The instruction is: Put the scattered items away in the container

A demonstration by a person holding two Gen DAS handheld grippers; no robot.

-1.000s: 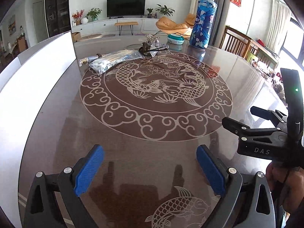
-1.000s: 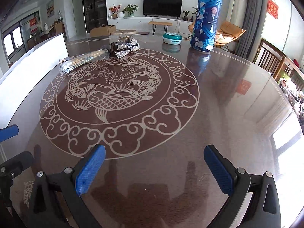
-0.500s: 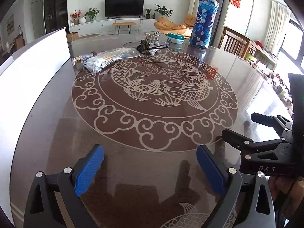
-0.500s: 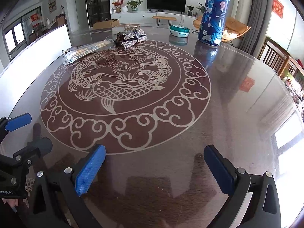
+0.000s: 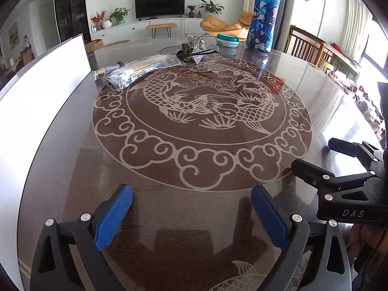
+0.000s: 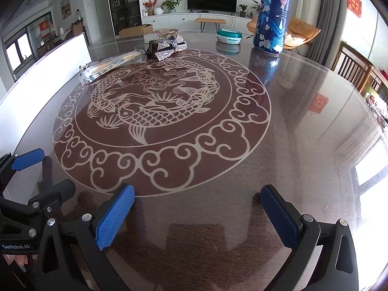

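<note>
Hovering low over the near edge of the round table [image 5: 339,111], the left gripper [image 5: 191,215] has its blue-padded fingers [image 5: 114,215] spread wide with nothing between them. The right gripper [image 6: 196,215] hangs beside it over the same near edge, its fingers [image 6: 115,215] likewise parted and empty; each shows at the margin of the other's view, close together but not touching. A hand [image 5: 366,240] grips the right tool's handle.

Ahead of both, the glossy dark tabletop is bare across its whole middle, where a pale carp-and-cloud medallion [image 6: 155,111] is printed.

All loose items lie toward the far edge. A clear plastic bag of long thin items [image 5: 145,69] lies at the far left, one end reaching the medallion's border. Just right of it, touching its end, sits a crumpled silvery and dark wrapper bundle [image 6: 167,47]. Farther right, apart from those, a small teal and white round case [image 6: 229,35] rests near the far edge, and a tall blue patterned canister [image 6: 272,17] stands upright beside it.

A white board [image 5: 46,92] stands along the table's left edge.
</note>
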